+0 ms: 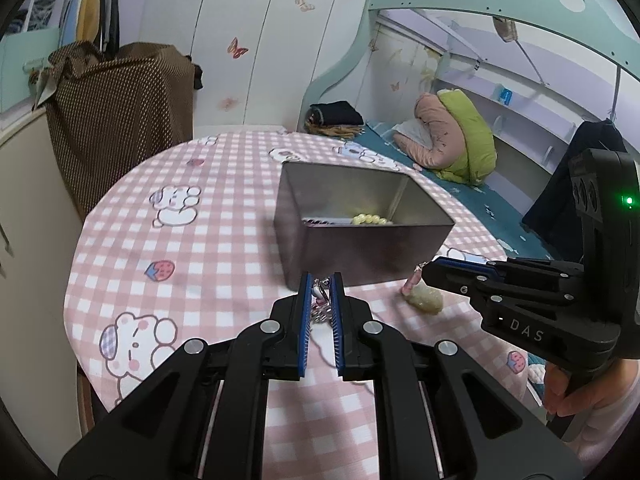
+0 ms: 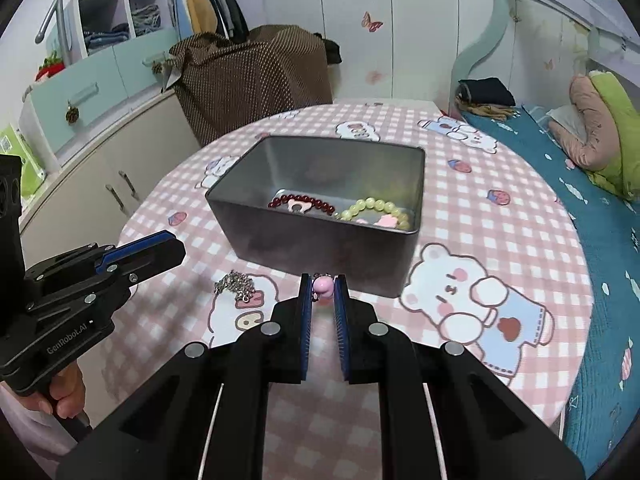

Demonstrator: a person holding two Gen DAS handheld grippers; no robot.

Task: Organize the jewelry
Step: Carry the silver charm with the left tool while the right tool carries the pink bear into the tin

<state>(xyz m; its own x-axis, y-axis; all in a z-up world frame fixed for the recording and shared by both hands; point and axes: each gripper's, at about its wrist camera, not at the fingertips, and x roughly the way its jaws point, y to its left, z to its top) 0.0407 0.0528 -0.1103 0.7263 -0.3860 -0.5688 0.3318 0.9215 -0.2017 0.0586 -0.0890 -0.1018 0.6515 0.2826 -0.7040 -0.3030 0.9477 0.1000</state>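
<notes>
A round counter (image 2: 500, 240) covered in a pink checked cloth with cartoon bears carries everything, with a bed (image 2: 608, 240) in teal bedding just beside its right edge and a brown dotted cover (image 2: 256, 80) draped over something beyond its far edge. Near the middle of the counter stands an open grey metal tin (image 2: 320, 236); inside it, against the near wall, lie a dark red bead bracelet (image 2: 300, 204) and a pale yellow-green bead bracelet (image 2: 376, 210) side by side. The left gripper (image 1: 321, 292) reaches in at the near left of the tin, its jaws nearly closed on a silver chain necklace (image 1: 320, 304), and the right wrist view shows a bunch of that chain (image 2: 236, 284) resting on the cloth just in front of the tin's near left corner. The right gripper (image 2: 323, 286) is at the tin's near wall with its jaws pinched on a small pink charm (image 2: 322, 285) held just clear of the tin's side. In the left wrist view a pale, translucent cream trinket (image 1: 426, 300) with a pink piece attached lies on the cloth under the right gripper's tips, near the tin's near right corner; what it is exactly I cannot tell
</notes>
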